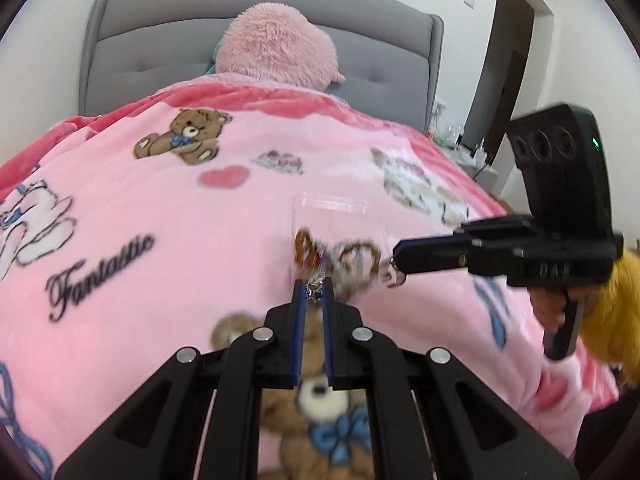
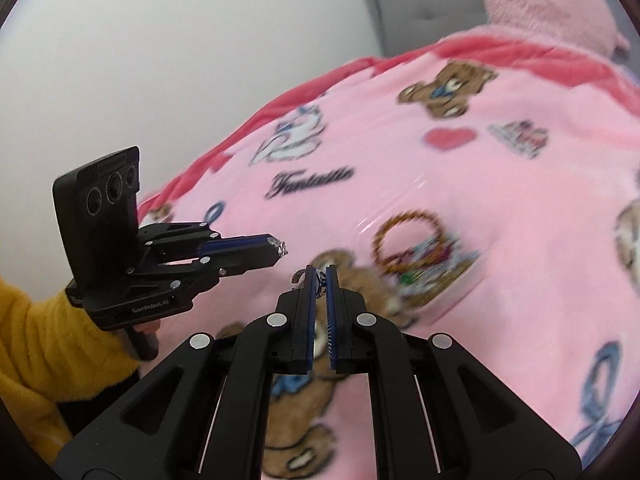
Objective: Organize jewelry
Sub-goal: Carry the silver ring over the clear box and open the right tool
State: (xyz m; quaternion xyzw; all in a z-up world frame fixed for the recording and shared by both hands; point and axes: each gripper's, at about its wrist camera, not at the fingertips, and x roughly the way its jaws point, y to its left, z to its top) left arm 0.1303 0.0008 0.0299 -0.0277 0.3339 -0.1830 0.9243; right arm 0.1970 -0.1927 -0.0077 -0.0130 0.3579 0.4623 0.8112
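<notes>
**Both claws pinching jewelry over the bed**

Left gripper [image 1: 313,283]: jaws nearly together, pinching a small sparkly piece [image 1: 314,290] at the tips. Same piece shows at its tips in the right view [image 2: 282,247].

Right gripper [image 2: 320,274]: jaws close, pinching a second small metal piece [image 2: 319,279]; a hook end sticks out left. Too blurred to name either item.

Both held above the pink blanket [image 1: 160,208], near a clear box [image 1: 330,204]. Pink plush [image 1: 276,46] against the headboard [image 1: 120,52].
</notes>
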